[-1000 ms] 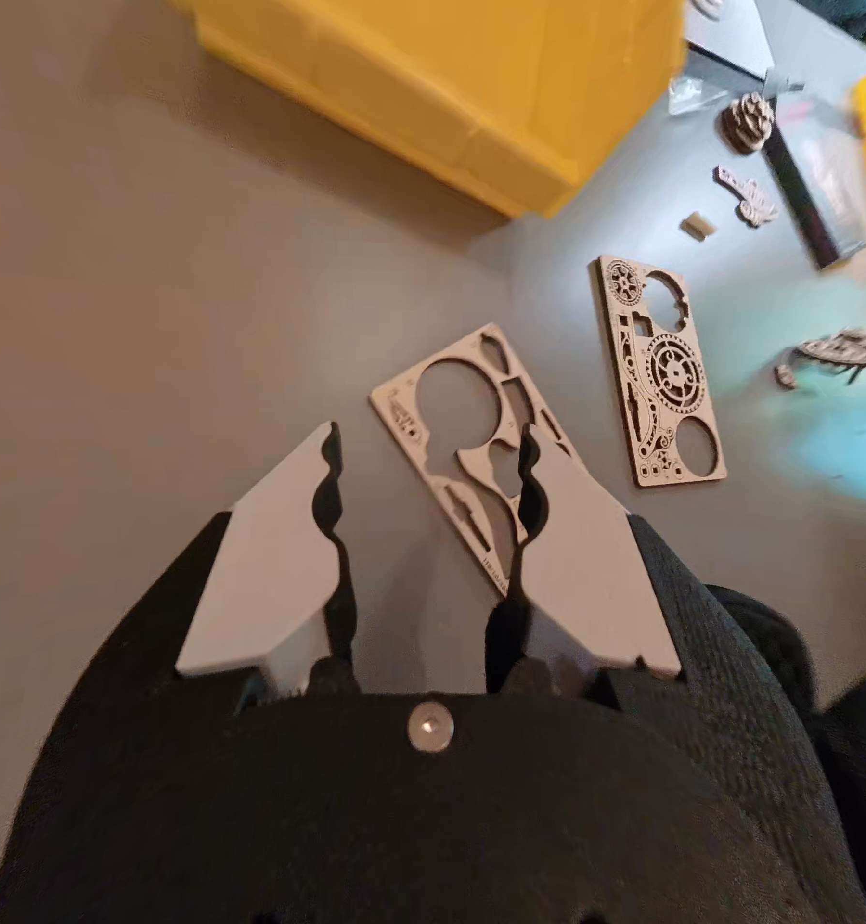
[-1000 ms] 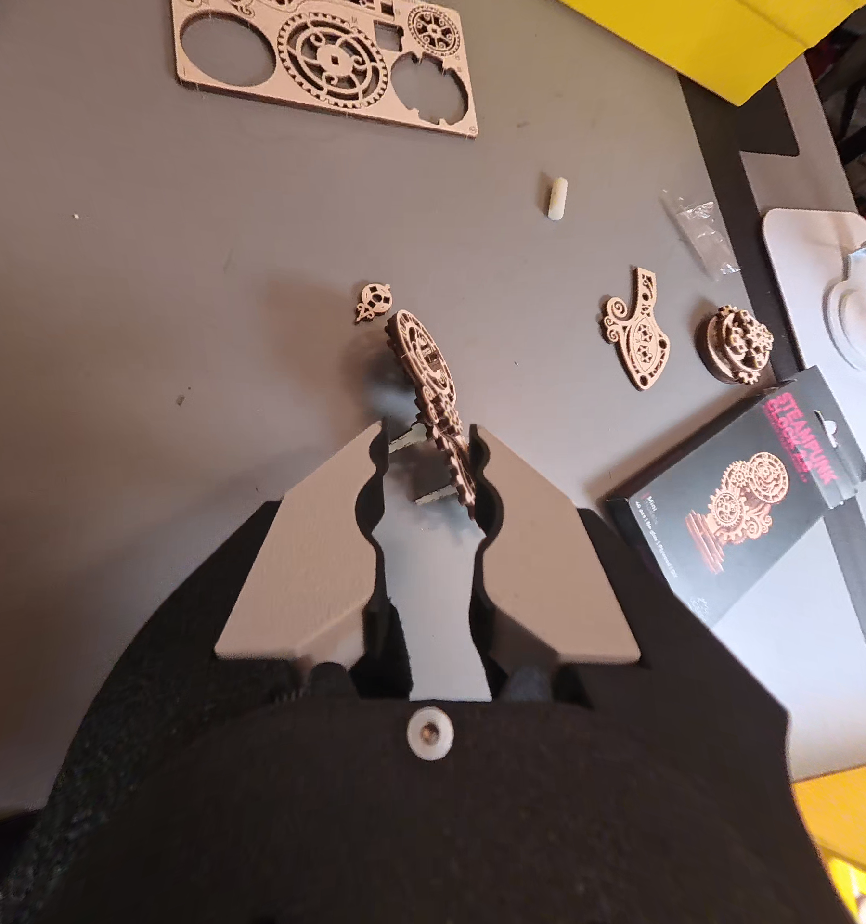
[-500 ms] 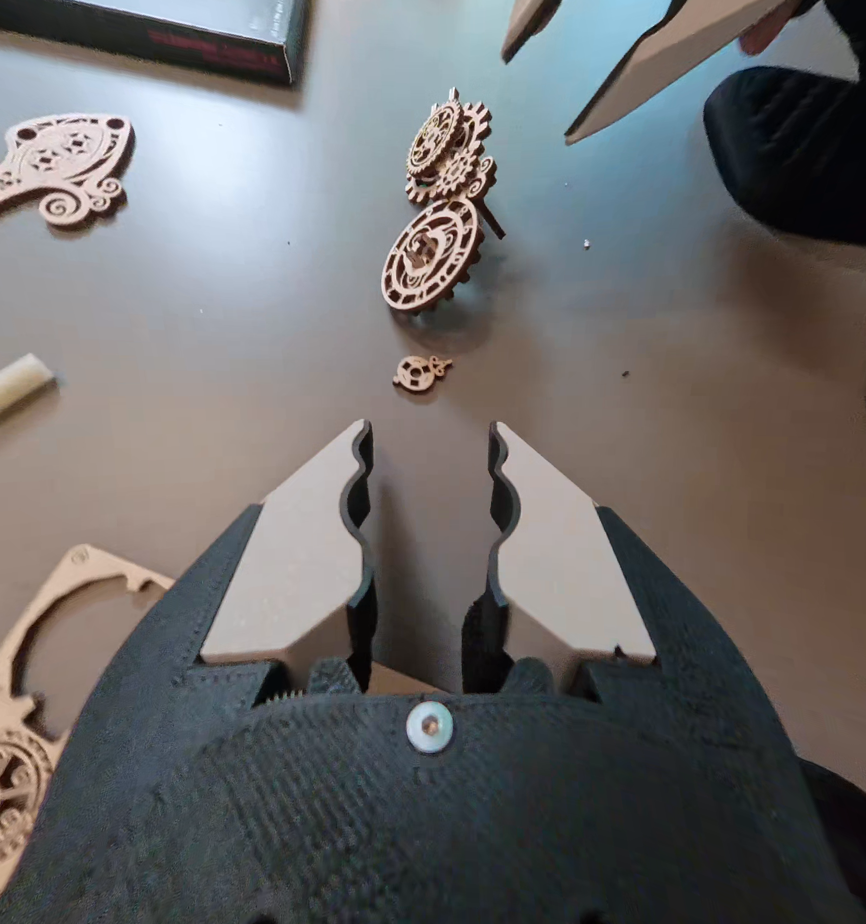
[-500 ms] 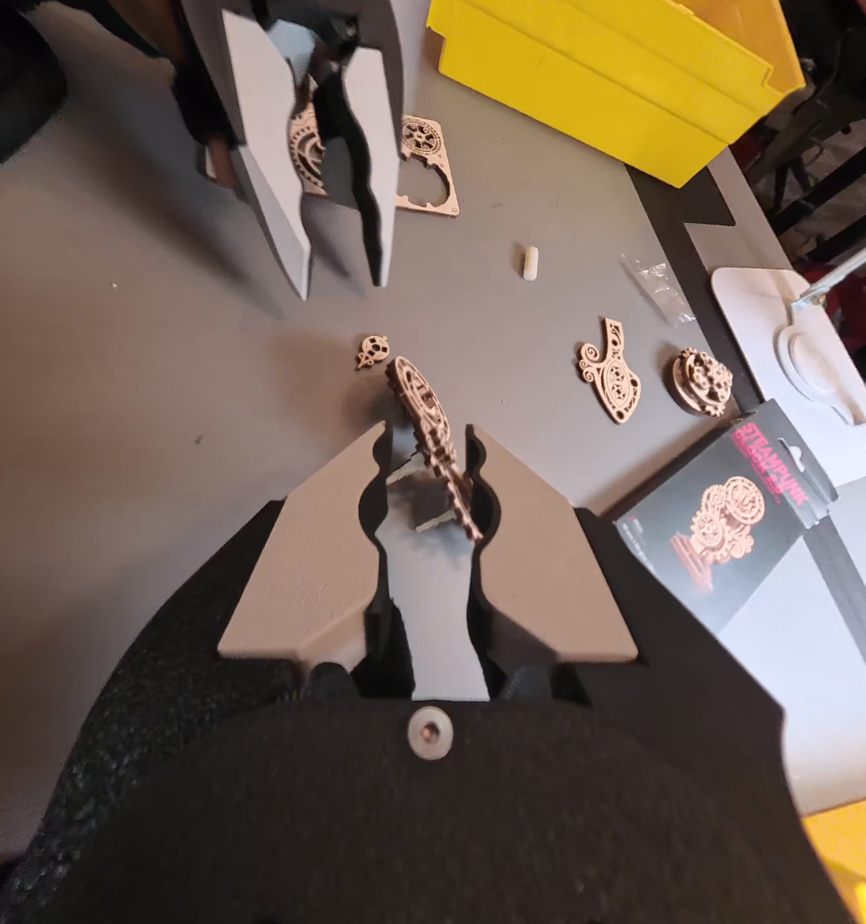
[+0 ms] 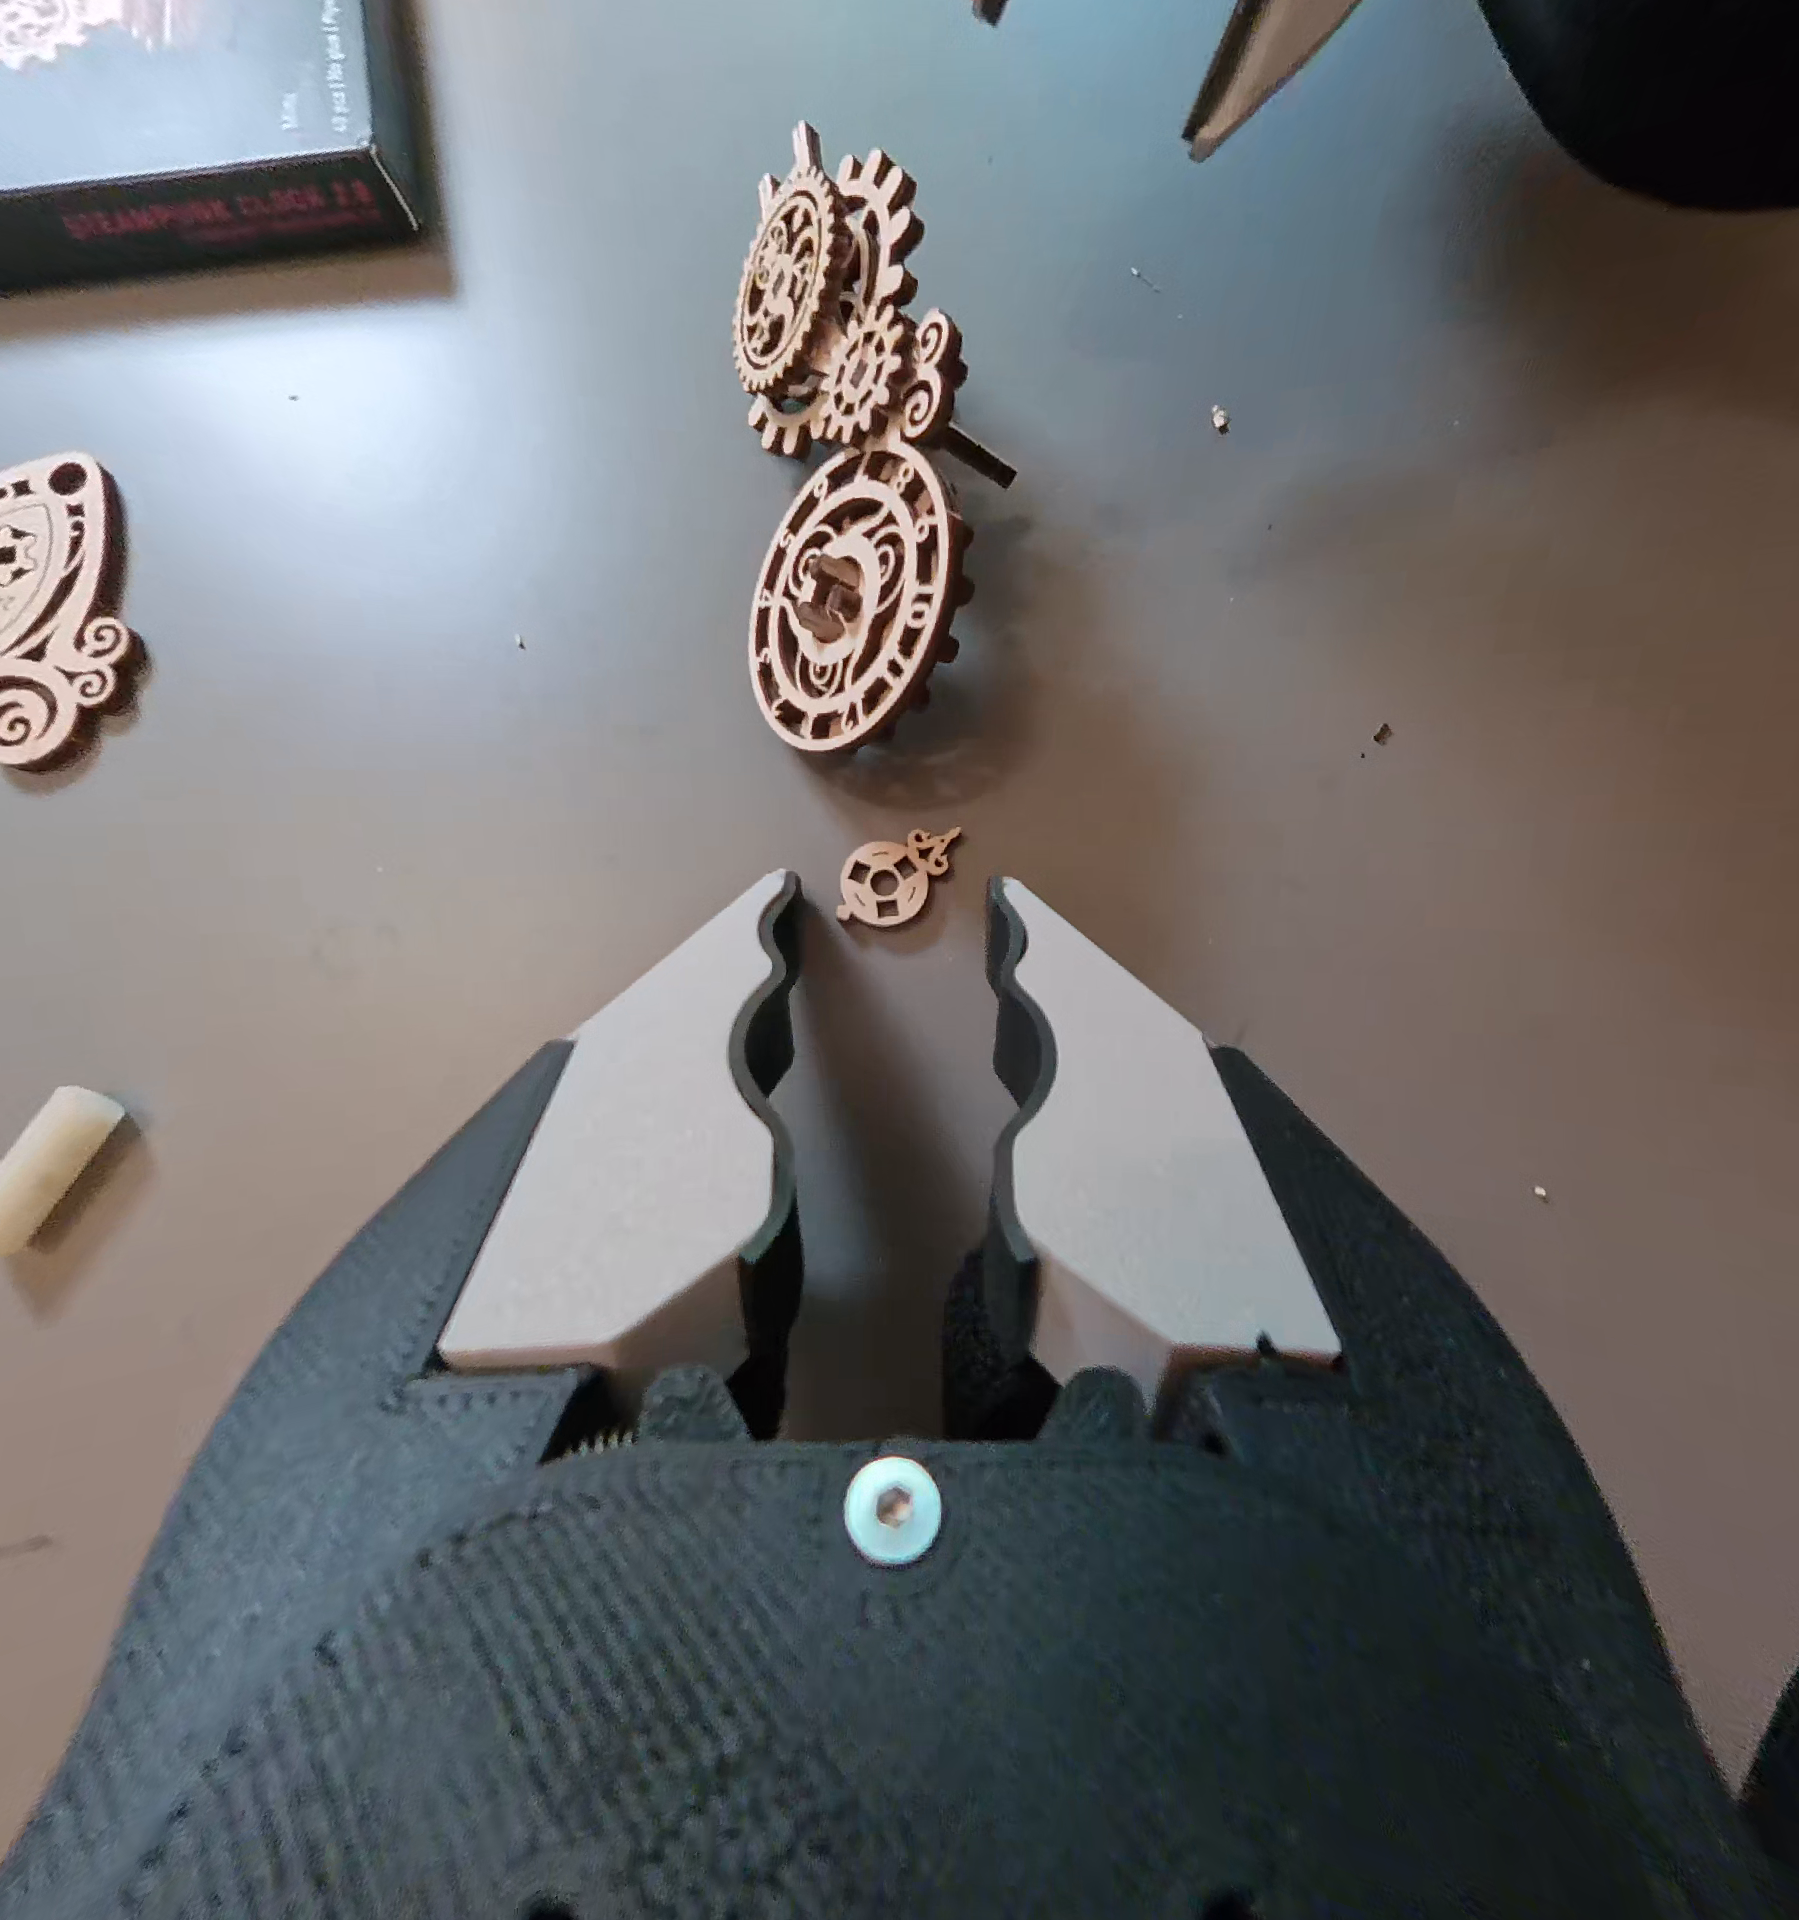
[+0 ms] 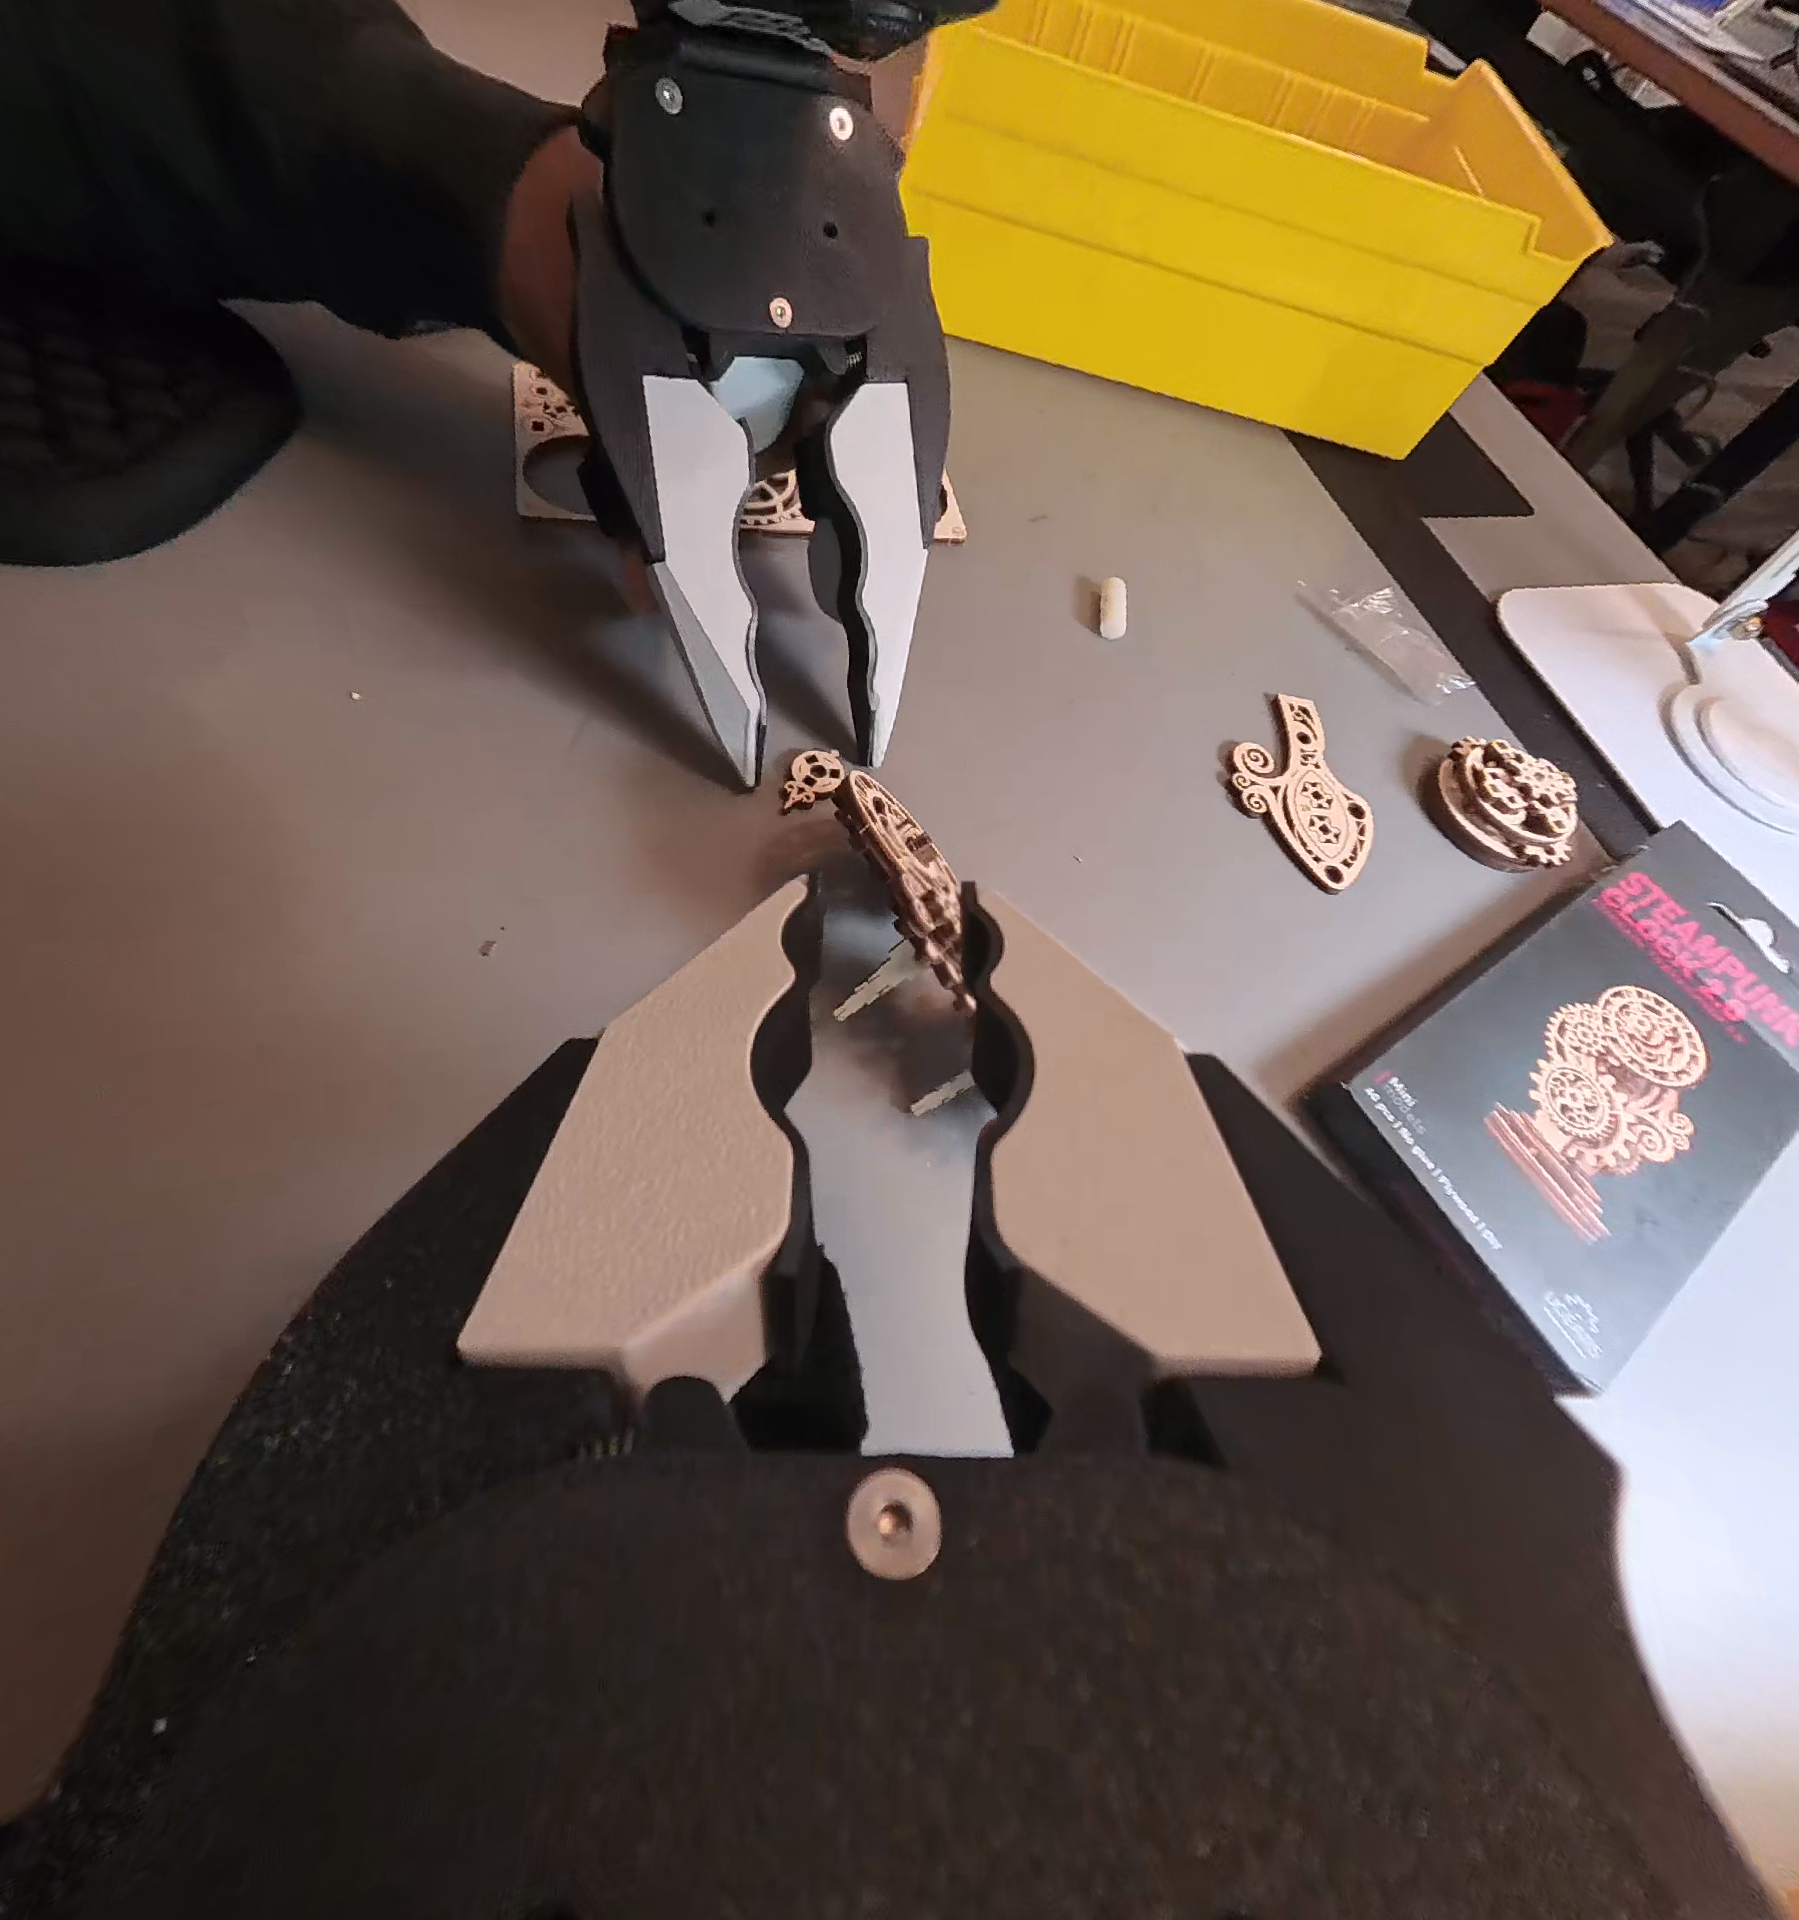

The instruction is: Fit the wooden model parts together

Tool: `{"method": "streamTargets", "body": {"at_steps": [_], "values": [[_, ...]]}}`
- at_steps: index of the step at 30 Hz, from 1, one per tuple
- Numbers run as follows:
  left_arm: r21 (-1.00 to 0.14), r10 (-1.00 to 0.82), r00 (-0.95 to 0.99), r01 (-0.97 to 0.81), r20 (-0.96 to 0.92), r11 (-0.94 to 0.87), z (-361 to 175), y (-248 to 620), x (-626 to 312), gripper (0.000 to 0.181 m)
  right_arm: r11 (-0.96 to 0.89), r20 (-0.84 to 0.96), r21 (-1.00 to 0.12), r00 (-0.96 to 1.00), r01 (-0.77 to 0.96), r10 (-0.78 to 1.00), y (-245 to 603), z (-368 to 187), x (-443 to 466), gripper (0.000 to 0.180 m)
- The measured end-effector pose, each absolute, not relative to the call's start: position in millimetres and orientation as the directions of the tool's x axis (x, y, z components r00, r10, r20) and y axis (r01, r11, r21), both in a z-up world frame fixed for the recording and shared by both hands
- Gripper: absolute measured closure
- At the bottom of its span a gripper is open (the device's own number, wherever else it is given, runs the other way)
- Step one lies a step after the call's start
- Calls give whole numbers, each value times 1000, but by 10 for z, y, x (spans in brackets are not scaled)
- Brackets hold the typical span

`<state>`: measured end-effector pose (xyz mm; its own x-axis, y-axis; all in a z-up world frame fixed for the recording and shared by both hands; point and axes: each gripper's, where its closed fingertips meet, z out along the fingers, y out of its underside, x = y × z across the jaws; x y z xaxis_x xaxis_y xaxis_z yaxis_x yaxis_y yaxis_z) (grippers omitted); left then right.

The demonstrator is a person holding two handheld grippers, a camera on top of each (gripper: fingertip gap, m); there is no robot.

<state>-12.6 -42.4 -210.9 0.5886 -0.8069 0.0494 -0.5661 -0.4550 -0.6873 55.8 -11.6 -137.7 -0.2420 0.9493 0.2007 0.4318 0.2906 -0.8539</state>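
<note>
On the grey table the tan wooden gear-and-dial assembly rests tilted, partly between the parted fingers of the right gripper — contact unclear. The left gripper gapes empty, the tiny round pierced wooden charm lying flat just beyond its tips.

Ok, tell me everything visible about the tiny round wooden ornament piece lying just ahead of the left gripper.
The tiny round wooden ornament piece is a flat, pale laser-cut ring with small cut-outs, a centre hole and a curly finial at one end. It lies flat on the grey table, just beyond the open left gripper fingertips, near the assembled wooden gear-and-dial model. Nothing grips it.
</note>
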Motion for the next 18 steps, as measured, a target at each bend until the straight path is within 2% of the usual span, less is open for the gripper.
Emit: {"method": "streamTargets", "body": {"at_steps": [6,11,14,18], "values": [[-686,-821,568,-576,56,-445,-2109,-476,-99,167,281,189,-855,-243,436,951,-100,-1436,568,157],[-688,-781,621,-539,65,-486,-2102,-478,-101,168,345,258,-816,-241,464,936,-32,-1486,543,156],[-720,-736,661,-441,144,-536,-2004,-497,-97,168,365,273,-803,-254,470,928,-48,-1484,520,155],[-761,-671,659,-227,340,-608,-1682,-520,8,168,408,298,-815,-307,411,904,-232,-1397,474,155]]}}
